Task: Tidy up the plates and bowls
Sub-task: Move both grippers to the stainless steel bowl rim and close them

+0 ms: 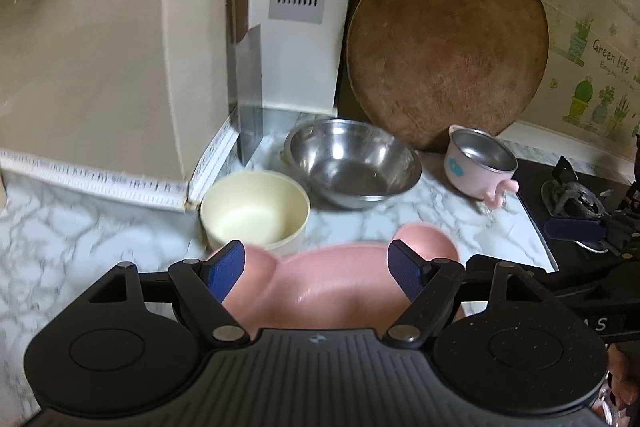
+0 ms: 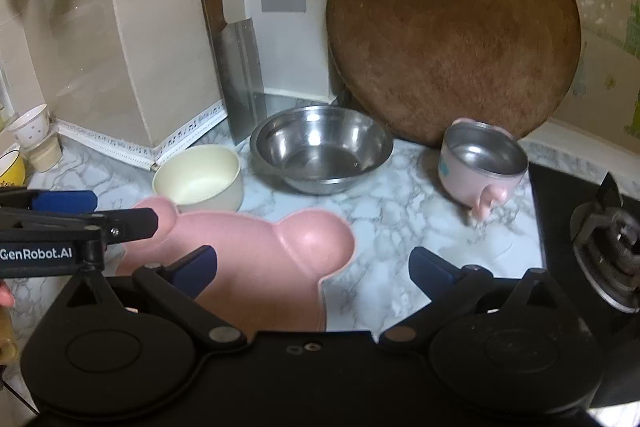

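Observation:
A pink bear-shaped plate lies flat on the marble counter. My left gripper hovers over it, open, with the blue pads apart from the plate's two ears. Also open wide, my right gripper hangs over the plate's right ear with nothing between its fingers. Behind the plate stand a cream bowl, a steel bowl and a pink cup with a steel lining. Each gripper shows at the edge of the other's view.
A round wooden cutting board leans on the back wall. A cleaver stands against the corner. A black gas stove borders the counter on the right. Small cups sit at the far left.

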### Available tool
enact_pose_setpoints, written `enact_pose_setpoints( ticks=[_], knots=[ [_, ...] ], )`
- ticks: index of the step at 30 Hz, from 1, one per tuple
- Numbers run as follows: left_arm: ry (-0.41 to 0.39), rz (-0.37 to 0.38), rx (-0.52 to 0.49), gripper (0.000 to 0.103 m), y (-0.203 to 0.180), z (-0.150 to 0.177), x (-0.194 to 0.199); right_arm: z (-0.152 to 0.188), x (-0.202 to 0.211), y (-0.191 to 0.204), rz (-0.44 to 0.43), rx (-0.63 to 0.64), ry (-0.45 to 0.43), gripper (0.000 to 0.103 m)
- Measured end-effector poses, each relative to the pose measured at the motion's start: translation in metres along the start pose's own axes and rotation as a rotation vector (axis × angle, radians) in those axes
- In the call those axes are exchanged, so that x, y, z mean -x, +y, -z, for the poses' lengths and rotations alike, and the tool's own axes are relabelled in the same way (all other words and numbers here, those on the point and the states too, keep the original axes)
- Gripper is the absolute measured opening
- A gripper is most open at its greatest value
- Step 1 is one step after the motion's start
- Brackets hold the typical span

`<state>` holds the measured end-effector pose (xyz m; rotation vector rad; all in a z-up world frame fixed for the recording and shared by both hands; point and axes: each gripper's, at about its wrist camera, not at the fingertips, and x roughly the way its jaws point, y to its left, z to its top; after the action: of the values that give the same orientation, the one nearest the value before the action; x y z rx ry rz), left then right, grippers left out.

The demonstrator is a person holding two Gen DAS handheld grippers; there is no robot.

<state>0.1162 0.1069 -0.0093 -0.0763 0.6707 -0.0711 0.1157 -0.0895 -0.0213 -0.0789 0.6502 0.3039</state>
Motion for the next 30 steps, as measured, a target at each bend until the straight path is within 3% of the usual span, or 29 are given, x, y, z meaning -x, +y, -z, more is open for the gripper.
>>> enact_pose_setpoints(
  ticks=[7,15,30],
  knots=[
    [-0.009,-0.031,-0.043,0.079,-0.015,-0.033,-0.025,-0.029,-0.012,-0.016,0.022,0.008,-0.017,0.103],
    [0.045,-0.09,-0.049,0.079,-0.022,-0.077,-0.074,-0.058,-0.044,-0.036,0.053,-0.011,-0.007,0.103],
    [0.235,-0.149,0.021,0.079,-0.011,-0.116,-0.184,-0.087,-0.13,-0.074,0.071,-0.078,0.119,0.102]
  ],
)
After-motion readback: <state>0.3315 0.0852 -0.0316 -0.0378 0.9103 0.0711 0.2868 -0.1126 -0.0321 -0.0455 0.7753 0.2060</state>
